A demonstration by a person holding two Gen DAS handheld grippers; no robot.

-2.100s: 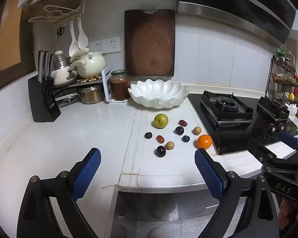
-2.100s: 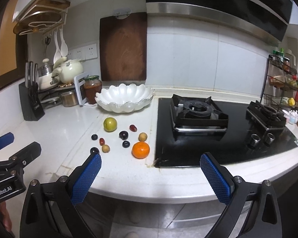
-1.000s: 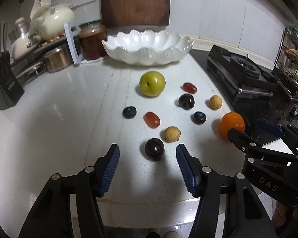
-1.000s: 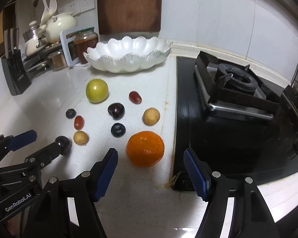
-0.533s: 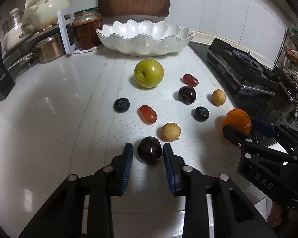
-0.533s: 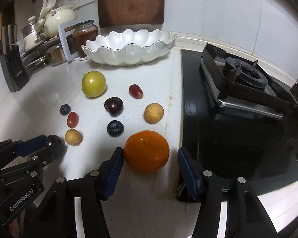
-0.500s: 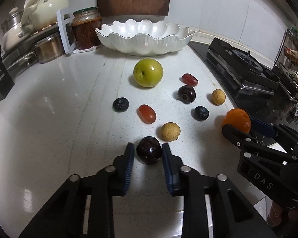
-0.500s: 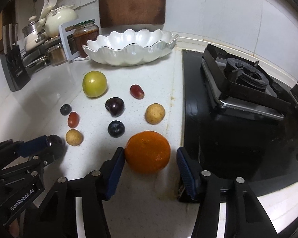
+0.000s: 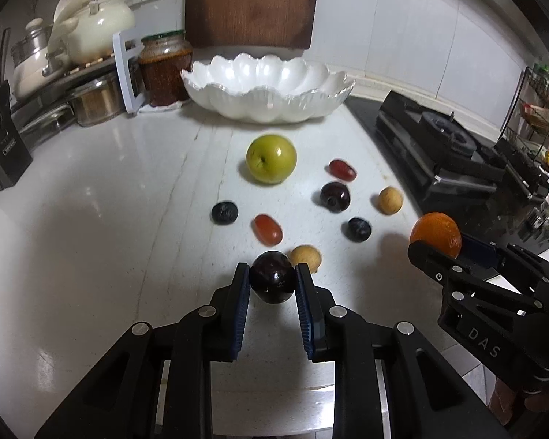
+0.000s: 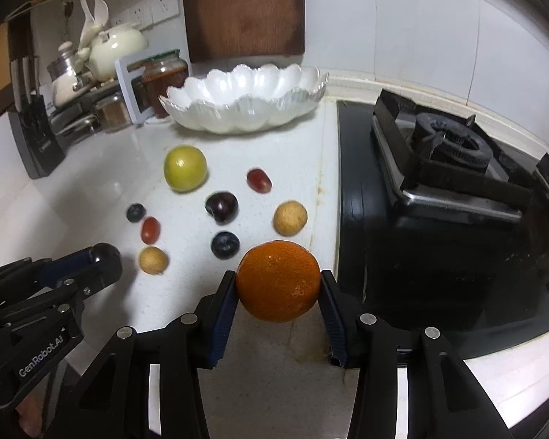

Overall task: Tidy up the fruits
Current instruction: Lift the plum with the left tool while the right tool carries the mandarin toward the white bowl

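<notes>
my left claw [image 9: 272, 285] pinches a dark plum [image 9: 272, 281] between its blue pads, near the front edge of the white counter [image 9: 91, 219]. my right claw [image 10: 278, 292] pinches an orange [image 10: 278, 281] the same way, just beside the black stove [image 10: 439, 219]. i cannot tell whether either fruit has left the counter.

risks, as i judge them: both fruits are round and smooth, held only at their widest line, so a tilt or a quick swing could let one roll out and off the counter edge. the plum is soft; too hard a squeeze may bruise it. a tan fruit [image 9: 305, 257] sits just beside the plum and could be knocked as i lift.

the plum is glossy, almost black; the orange is bright with a pebbled skin. farther out lie a green apple [image 9: 271, 159], two red grapes, two blueberries, another dark plum and another tan fruit, all apart. beyond them stands the empty scalloped white bowl [image 9: 267, 104], the likely goal.
</notes>
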